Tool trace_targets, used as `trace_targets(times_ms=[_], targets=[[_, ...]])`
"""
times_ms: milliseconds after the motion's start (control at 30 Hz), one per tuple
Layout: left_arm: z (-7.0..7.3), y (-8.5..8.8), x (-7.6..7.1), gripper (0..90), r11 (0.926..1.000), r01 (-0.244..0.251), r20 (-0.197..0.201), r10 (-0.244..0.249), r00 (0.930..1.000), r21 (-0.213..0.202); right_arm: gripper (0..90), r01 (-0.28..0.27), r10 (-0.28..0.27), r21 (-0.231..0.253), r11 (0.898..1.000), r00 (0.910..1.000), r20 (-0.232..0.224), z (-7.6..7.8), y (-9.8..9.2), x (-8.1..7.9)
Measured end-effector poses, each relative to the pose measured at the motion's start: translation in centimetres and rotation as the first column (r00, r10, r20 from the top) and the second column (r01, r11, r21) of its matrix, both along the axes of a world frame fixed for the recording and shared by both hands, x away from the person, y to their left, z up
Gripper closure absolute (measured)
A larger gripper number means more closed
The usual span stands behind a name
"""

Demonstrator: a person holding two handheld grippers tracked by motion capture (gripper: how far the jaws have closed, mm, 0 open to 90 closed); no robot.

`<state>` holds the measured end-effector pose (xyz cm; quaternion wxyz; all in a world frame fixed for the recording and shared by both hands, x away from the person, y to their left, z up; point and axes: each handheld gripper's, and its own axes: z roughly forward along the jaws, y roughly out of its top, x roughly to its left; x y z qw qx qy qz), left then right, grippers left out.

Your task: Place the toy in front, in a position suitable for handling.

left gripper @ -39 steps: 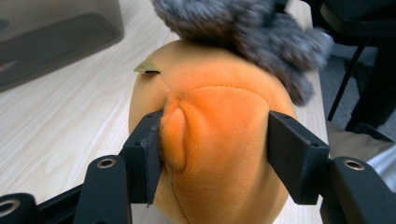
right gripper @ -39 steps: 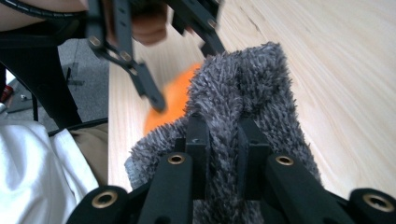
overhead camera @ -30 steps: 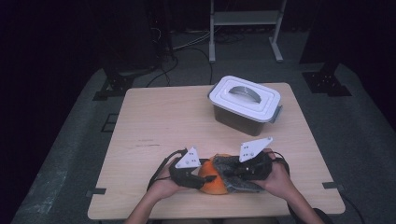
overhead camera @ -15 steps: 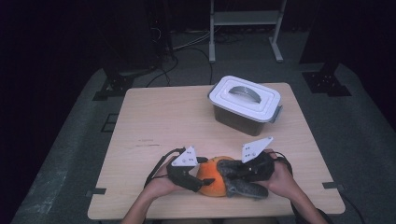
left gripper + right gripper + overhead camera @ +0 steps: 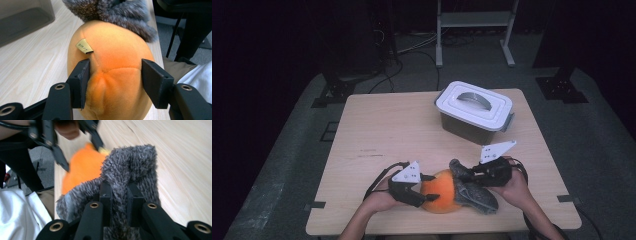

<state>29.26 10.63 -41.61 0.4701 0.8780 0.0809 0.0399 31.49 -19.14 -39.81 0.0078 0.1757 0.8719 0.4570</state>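
An orange plush ball [image 5: 439, 196] lies near the table's front edge, half out of a grey furry cover [image 5: 477, 195]. My left gripper [image 5: 431, 188] comes in from the left. Its jaws have just been closing with the orange plush [image 5: 112, 62] between them, and both pads press into its sides around my left gripper [image 5: 115, 75]. A small yellow tag [image 5: 83, 46] sits on the plush. My right gripper [image 5: 460, 176] is shut on a fold of the grey cover [image 5: 130, 167], pinched tight in my right gripper [image 5: 119, 191]. The orange plush [image 5: 83, 167] lies beyond it.
A clear plastic box with a white handled lid [image 5: 474, 102] stands at the back right of the wooden table [image 5: 387, 125]. The table's front edge runs right behind the plush, with the person's lap beyond it. Dark floor, cables and a metal stand surround the table.
The right gripper has drawn the grey cover a little to the right, baring more of the orange plush. The left jaws opened wider, then closed back onto the plush.
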Motion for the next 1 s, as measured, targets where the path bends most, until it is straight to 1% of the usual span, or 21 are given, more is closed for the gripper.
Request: trace_targets(times_ms=[100, 133, 233, 300, 367, 400, 433, 467, 500, 533, 567, 600, 667, 800, 833, 867, 933, 1000], targets=[[0.0, 0.0, 0.0, 42.3, 1.0, 0.005, 0.002, -0.005, 1.0, 0.0, 77.5, 0.017, -0.016, 0.011, 1.0, 0.9984, -0.055, -0.9, -0.7, 0.6], [0.0, 0.0, 0.0, 42.3, 0.9999, 0.011, 0.003, -0.011, 0.9999, 0.001, 77.5, 0.022, -0.021, 0.01, 1.0, 0.9979, -0.06, -1.1, -0.9, 0.7], [0.0, 0.2, -0.1, 42.2, 0.9997, 0.024, -0.006, -0.024, 0.9997, -0.002, 77.6, 0.039, -0.04, -0.011, 0.999, 0.9966, -0.071, -1.4, -1.4, 0.9], [0.0, 0.3, -0.1, 42.1, 0.9989, 0.045, -0.016, -0.045, 0.9989, -0.012, 77.7, 0.05, -0.051, -0.019, 0.999, 0.9957, -0.078, -1.5, -1.6, 1.0], [-0.1, 0.4, -0.2, 41.9, 0.9971, 0.074, -0.012, -0.074, 0.9972, -0.014, 77.8, 0.043, -0.042, 0.011, 0.999, 0.9968, -0.068, -1.2, -1.7, 0.9], [-0.1, 0.3, -0.3, 41.7, 0.996, 0.087, -0.015, -0.087, 0.9961, -0.021, 77.8, 0.03, -0.028, 0.036, 0.999, 0.9983, -0.051, -0.8, -1.6, 0.8], [-0.1, 0.3, -0.4, 41.7, 0.9949, 0.098, -0.012, -0.099, 0.9951, -0.022, 77.7, 0.016, -0.013, 0.063, 0.998, 0.9989, -0.046, -0.5, -1.5, 0.6], [-0.1, 0.2, -0.4, 41.8, 0.9936, 0.112, -0.008, -0.112, 0.9937, -0.019, 77.7, 0.007, -0.003, 0.077, 0.997, 0.9992, -0.04, -0.2, -1.3, 0.5], [-0.1, 0.2, -0.5, 41.7, 0.9931, 0.116, -0.008, -0.116, 0.9932, -0.018, 77.6, -0.008, 0.01, 0.079, 0.997, 0.9995, -0.028, 0.0, -1.0, 0.3], [-0.1, 0.2, -0.5, 41.9, 0.9929, 0.118, -0.006, -0.118, 0.993, -0.016, 77.6, -0.011, 0.013, 0.069, 0.998, 0.9994, -0.032, 0.0, -0.7, 0.3], [-0.1, 0.2, -0.5, 42.0, 0.9932, 0.115, -0.005, -0.115, 0.9933, -0.015, 77.6, -0.015, 0.017, 0.058, 0.998, 0.9991, -0.037, -0.3, -0.6, 0.4], [-0.1, 0.2, -0.5, 42.2, 0.9936, 0.112, -0.004, -0.112, 0.9937, -0.013, 77.6, -0.017, 0.02, 0.059, 0.998, 0.9988, -0.045, -0.5, -0.7, 0.5], [-0.2, 0.3, -0.4, 42.4, 0.9941, 0.107, -0.01, -0.107, 0.9942, -0.018, 77.5, -0.004, 0.008, 0.049, 0.999, 0.9966, -0.082, -1.0, -1.0, 0.9], [-0.3, 0.6, -0.1, 42.5, 0.995, 0.096, -0.018, -0.097, 0.9951, -0.025, 77.4, 0.024, -0.024, -0.001, 1.0, 0.9924, -0.121, -2.1, -1.7, 1.5], [-0.3, 0.5, -0.1, 42.5, 0.9953, 0.093, -0.017, -0.094, 0.9954, -0.024, 77.5, 0.029, -0.028, 0.002, 1.0, 0.9915, -0.127, -2.2, -1.8, 1.5], [-0.3, 0.5, -0.1, 42.5, 0.9961, 0.086, -0.014, -0.087, 0.9961, -0.02, 77.5, 0.028, -0.027, 0.004, 1.0, 0.9922, -0.122, -2.1, -1.9, 1.5], [-0.2, 0.5, 0.0, 42.3, 0.9978, 0.063, -0.017, -0.063, 0.9978, -0.021, 77.6, 0.023, -0.022, 0.013, 1.0, 0.9955, -0.092, -1.4, -1.6, 1.2], [-0.3, 0.4, 0.1, 42.1, 0.9986, 0.042, -0.021, -0.043, 0.9989, -0.03, 77.6, -0.001, 0.006, 0.056, 0.998, 0.9969, -0.078, -0.6, -1.2, 0.8]])
